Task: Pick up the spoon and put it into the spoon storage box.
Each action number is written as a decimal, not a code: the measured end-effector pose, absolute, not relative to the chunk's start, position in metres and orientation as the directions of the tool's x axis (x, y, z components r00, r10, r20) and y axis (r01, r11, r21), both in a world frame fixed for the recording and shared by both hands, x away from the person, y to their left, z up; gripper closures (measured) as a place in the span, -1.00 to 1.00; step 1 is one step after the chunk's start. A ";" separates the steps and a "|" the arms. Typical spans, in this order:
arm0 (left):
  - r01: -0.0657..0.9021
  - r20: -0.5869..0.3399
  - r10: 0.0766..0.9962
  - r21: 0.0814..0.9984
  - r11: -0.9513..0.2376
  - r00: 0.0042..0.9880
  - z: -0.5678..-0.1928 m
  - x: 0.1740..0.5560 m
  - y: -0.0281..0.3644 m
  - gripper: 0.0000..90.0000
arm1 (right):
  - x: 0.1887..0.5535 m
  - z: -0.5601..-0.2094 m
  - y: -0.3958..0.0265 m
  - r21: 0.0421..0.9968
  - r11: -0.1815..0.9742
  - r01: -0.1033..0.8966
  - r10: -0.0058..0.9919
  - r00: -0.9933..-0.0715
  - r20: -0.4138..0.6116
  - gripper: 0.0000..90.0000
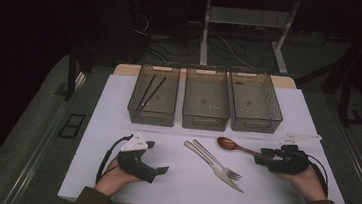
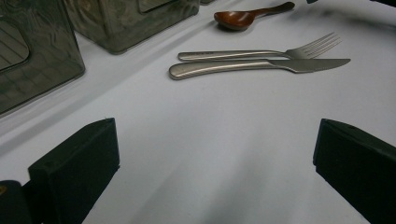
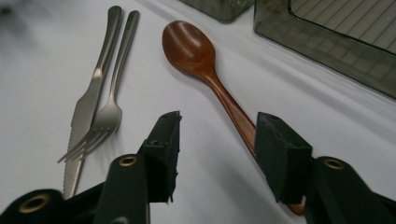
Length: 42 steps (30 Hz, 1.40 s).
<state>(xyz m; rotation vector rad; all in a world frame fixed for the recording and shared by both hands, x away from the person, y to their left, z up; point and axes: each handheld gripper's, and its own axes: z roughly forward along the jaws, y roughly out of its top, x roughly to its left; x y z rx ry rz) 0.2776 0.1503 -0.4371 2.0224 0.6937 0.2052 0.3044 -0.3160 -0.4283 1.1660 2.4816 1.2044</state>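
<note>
My right gripper (image 3: pixel 217 140) is standing half open at the spoon (image 3: pixel 201 60), whose handle is running down the middle of the right gripper view and passing close under the right-hand jaw, not squarely between the two; nothing is being pinched yet. In the high view the spoon is lying right of centre, bowl pointing left. I am judging that if I am closing from here, one pad is likely landing on top of the handle and skidding it sideways, or nipping only the edge so the spoon is swinging bowl-down once lifted. The fork (image 3: pixel 109 100) and knife (image 3: pixel 86 109) are lying touching each other at the left of that view, near enough that a skidding spoon is knocking them. My left gripper (image 1: pixel 155 166) is resting wide open and empty at lower left. Three bins (image 1: pixel 205 115) are standing along the upper middle, the left one holding chopsticks (image 1: pixel 150 92); their near walls are standing in the way of any low carry.
</note>
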 end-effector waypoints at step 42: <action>0.370 -0.101 0.553 0.839 -0.400 0.827 -0.435 0.277 0.148 -1.00 | 0.378 -0.436 -0.242 0.670 0.472 0.573 0.608 -0.762 0.224 0.07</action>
